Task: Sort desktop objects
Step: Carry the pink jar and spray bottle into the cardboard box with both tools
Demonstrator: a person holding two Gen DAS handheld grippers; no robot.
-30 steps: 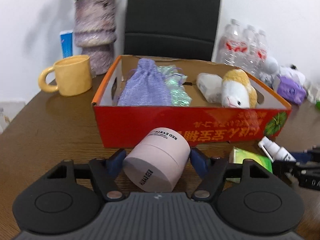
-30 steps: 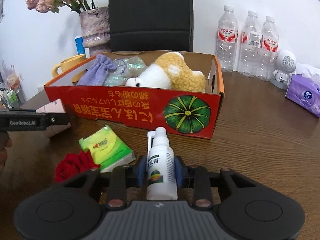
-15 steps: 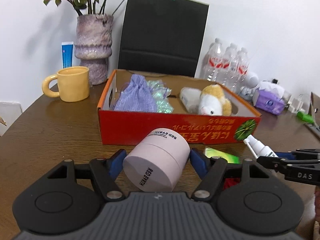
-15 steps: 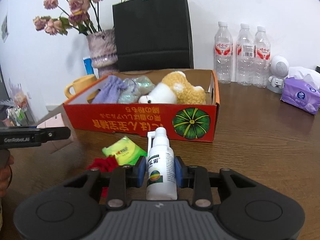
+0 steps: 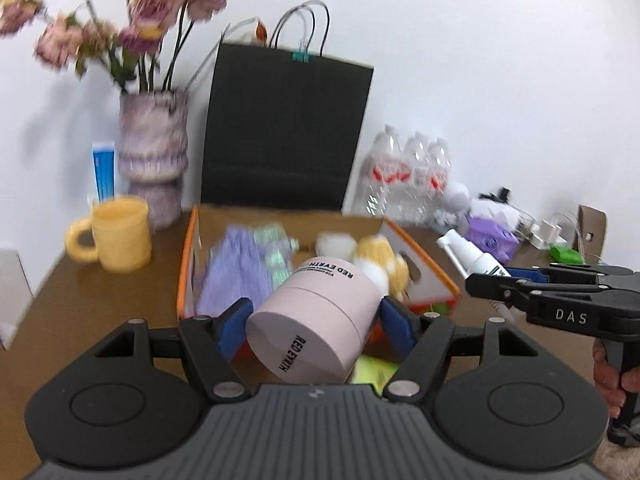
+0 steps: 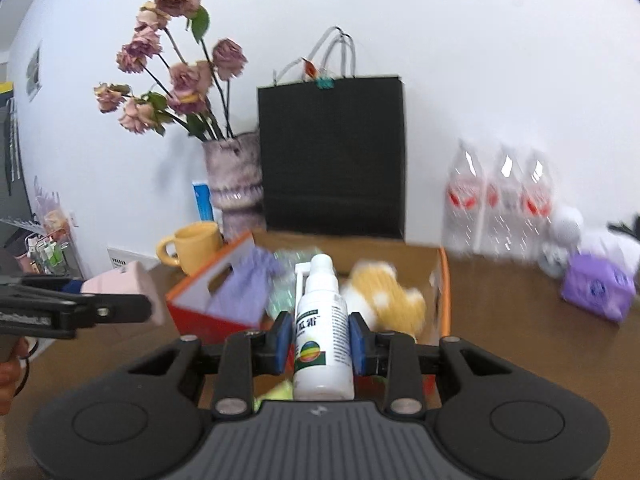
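Observation:
My left gripper point(image 5: 314, 318) is shut on a pale pink cylindrical jar point(image 5: 316, 320) marked RED EARTH, held in the air in front of the red and orange cardboard box point(image 5: 185, 272). My right gripper point(image 6: 320, 344) is shut on a white spray bottle point(image 6: 322, 344), raised before the same box point(image 6: 443, 280). The box holds a lilac pouch point(image 5: 236, 272), a shiny green packet and a yellow-white plush toy point(image 6: 384, 296). The bottle also shows in the left wrist view point(image 5: 476, 258), and the jar in the right wrist view point(image 6: 120, 286).
Behind the box stand a black paper bag point(image 5: 284, 132), a vase of dried roses point(image 5: 154, 160), a yellow mug point(image 5: 116, 234) and several water bottles point(image 6: 500, 204). A purple tissue pack point(image 6: 598, 290) lies to the right. A green packet point(image 5: 370, 372) lies on the table below the jar.
Both grippers have lifted their objects off the table and risen toward the box; the views now look down into it from higher up.

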